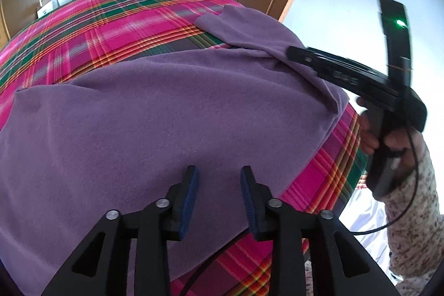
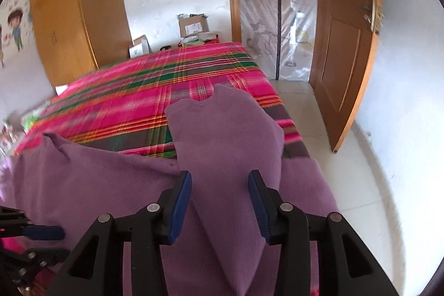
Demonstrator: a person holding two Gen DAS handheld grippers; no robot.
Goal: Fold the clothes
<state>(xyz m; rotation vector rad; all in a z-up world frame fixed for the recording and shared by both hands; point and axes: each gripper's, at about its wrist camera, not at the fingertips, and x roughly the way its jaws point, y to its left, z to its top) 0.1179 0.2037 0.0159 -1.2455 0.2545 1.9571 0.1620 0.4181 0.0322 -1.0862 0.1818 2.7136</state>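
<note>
A purple long-sleeved top (image 1: pixel 155 113) lies spread on the near end of the plaid bed (image 1: pixel 119 18). My left gripper (image 1: pixel 220 186) hangs just above the garment's body near its right edge, open, with nothing between its blue pads. One sleeve (image 2: pixel 224 129) stretches away over the bed, its cuff toward the far end. My right gripper (image 2: pixel 220 185) is open and the sleeve's near part runs between its fingers without being pinched. In the left wrist view the right gripper (image 1: pixel 295 53) reaches in from the right over the shoulder, held by a hand in a speckled knit cuff (image 1: pixel 410 212).
The bed's right edge (image 2: pixel 291 129) drops to a white tiled floor (image 2: pixel 360 185). A wooden door (image 2: pixel 344 46) stands open beyond it. Cardboard boxes (image 2: pixel 194 25) sit past the bed's far end, and a wooden wardrobe (image 2: pixel 69 18) stands at the left.
</note>
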